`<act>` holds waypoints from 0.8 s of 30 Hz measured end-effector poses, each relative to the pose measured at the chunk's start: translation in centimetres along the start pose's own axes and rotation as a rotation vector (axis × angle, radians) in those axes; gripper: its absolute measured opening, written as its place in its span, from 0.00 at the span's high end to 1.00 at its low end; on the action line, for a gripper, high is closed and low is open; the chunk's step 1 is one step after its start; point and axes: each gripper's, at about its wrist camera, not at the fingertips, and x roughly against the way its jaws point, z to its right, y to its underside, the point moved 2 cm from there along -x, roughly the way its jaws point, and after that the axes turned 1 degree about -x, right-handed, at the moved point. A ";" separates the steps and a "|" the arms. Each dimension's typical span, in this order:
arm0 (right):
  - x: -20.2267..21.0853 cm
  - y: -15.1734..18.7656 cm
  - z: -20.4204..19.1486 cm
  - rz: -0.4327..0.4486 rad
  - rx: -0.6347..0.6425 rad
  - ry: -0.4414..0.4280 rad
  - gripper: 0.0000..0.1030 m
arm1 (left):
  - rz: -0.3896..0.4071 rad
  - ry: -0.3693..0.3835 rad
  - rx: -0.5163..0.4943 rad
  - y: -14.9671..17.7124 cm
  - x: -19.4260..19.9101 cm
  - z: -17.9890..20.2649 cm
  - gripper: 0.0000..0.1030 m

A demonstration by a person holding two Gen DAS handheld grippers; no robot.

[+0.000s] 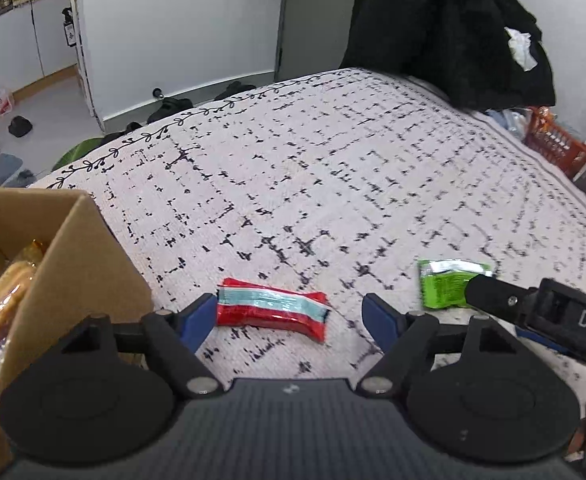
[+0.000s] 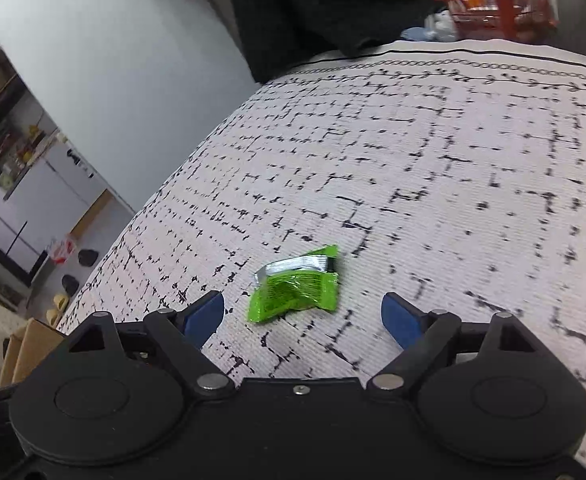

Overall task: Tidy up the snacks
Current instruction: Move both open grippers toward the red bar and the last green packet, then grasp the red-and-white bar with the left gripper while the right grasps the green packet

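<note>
Item: red snack packet [image 1: 272,314], flat on the patterned tablecloth [image 1: 333,184], just beside the open cardboard box [image 1: 73,264] on the side away from the box's wall. Long axis runs crosswise to the left tongs [image 1: 291,316], whose blue fingertips [image 1: 199,318] stand wide apart either side of it, empty; one packet end sits almost at that fingertip, the other end falls short of the opposite tip. Item: green snack packet [image 2: 295,290], crumpled, silver strip along its far edge, lying farther from the cardboard box than the red packet and well apart from it. The right tongs [image 2: 303,316] are spread wide and hold nothing; the green packet lies just ahead of them, between the two tips and slightly nearer the tip on the box side. Judgement: each tool is nearest its own packet. The left tongs span the red one lengthwise, so a quarter turn would likely give a firmer pinch across its narrow width. The box already holds wrapped goods.
</note>
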 end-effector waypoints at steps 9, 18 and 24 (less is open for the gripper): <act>-1.7 -0.2 -1.0 0.013 0.095 0.021 0.16 | -0.025 -0.015 -0.026 1.1 -2.1 0.2 0.25; -2.4 0.0 -1.9 0.022 0.151 0.040 0.16 | -0.009 -0.037 0.005 0.6 -2.6 0.2 0.48; -2.4 0.0 -1.9 0.025 0.167 0.063 0.42 | -0.020 -0.020 0.027 0.6 -2.1 -0.1 0.70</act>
